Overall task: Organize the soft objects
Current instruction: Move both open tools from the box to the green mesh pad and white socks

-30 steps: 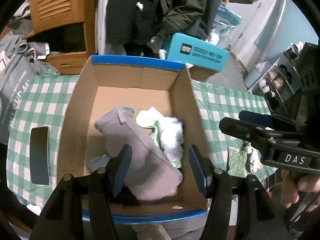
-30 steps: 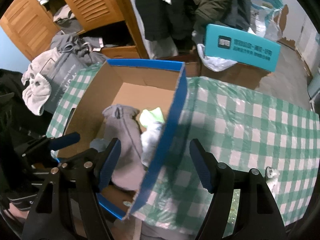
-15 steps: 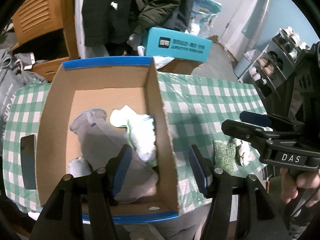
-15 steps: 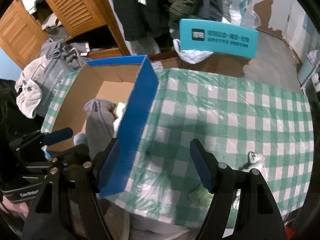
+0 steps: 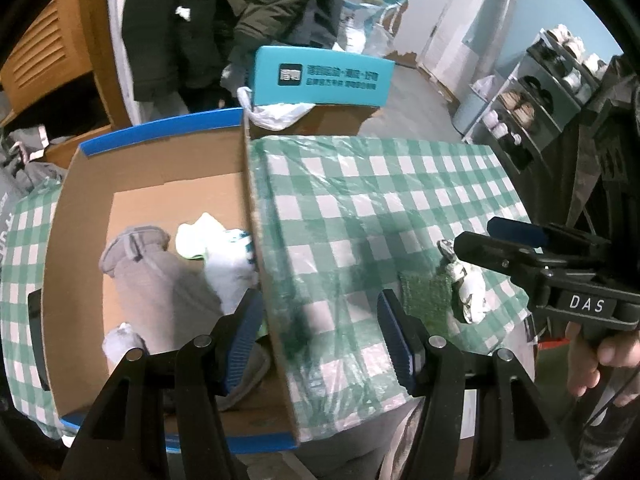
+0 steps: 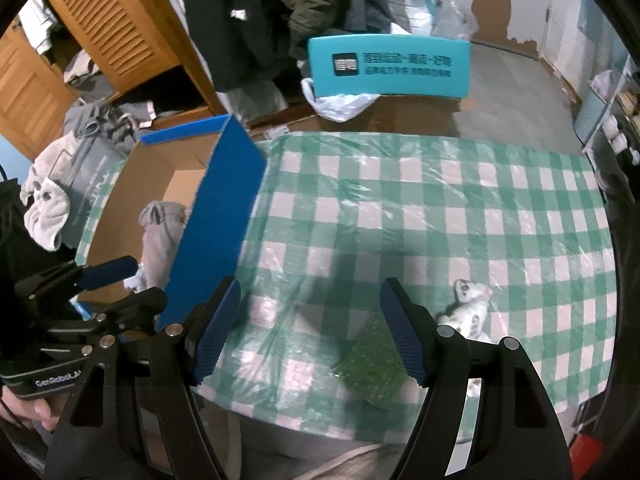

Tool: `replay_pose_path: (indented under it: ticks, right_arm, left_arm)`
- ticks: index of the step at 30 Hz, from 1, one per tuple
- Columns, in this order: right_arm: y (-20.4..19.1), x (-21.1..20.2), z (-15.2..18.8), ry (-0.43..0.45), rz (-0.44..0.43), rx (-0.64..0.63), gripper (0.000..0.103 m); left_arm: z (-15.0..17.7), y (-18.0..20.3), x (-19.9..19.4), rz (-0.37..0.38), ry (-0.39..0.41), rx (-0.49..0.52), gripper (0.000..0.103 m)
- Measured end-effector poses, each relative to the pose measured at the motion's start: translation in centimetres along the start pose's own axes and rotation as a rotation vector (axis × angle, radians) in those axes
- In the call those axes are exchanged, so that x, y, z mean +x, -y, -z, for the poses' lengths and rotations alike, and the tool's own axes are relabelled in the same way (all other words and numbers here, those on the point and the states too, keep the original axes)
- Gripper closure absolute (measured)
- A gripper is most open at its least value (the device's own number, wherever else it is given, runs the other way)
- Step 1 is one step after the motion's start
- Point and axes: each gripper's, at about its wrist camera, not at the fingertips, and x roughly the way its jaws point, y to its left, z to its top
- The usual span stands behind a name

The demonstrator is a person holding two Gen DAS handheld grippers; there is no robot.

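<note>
An open cardboard box [image 5: 256, 220] with blue rims stands on the left of the green checked table [image 5: 360, 208]. It holds a grey garment [image 5: 160, 280], a white and green cloth [image 5: 216, 248] and a small pale sock [image 5: 120, 344]. A green scouring pad [image 5: 426, 296] [image 6: 372, 364] and a crumpled white cloth [image 5: 466, 288] [image 6: 470, 308] lie near the table's front right. My left gripper [image 5: 320, 338] is open and empty over the box's right wall. My right gripper [image 6: 310, 334] is open and empty, just left of the pad.
A teal box [image 6: 388, 66] and a white plastic bag [image 6: 340, 102] sit behind the table. Dark coats hang beyond. A wooden cabinet [image 6: 104, 28] and piled clothes [image 6: 44, 200] are at the left. A shoe rack [image 5: 540, 96] stands at the right.
Both grippers have swung right, away from the box's inside toward the pad and white cloth on the table. Both stay open and empty.
</note>
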Motion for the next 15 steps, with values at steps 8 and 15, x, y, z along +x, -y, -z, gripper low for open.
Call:
replay_pose_path:
  ticks: [8, 15]
  right_arm:
    - [3.3, -0.6, 0.9, 0.003, 0.029, 0.048, 0.030]
    - [6.5, -0.4, 1.9, -0.009, 0.061, 0.098, 0.030]
  left_arm:
    - [0.0, 2.9, 1.6, 0.022, -0.036, 0.042, 0.043]
    - [0.4, 5.1, 3.5, 0.044, -0.080, 0.070, 0.042]
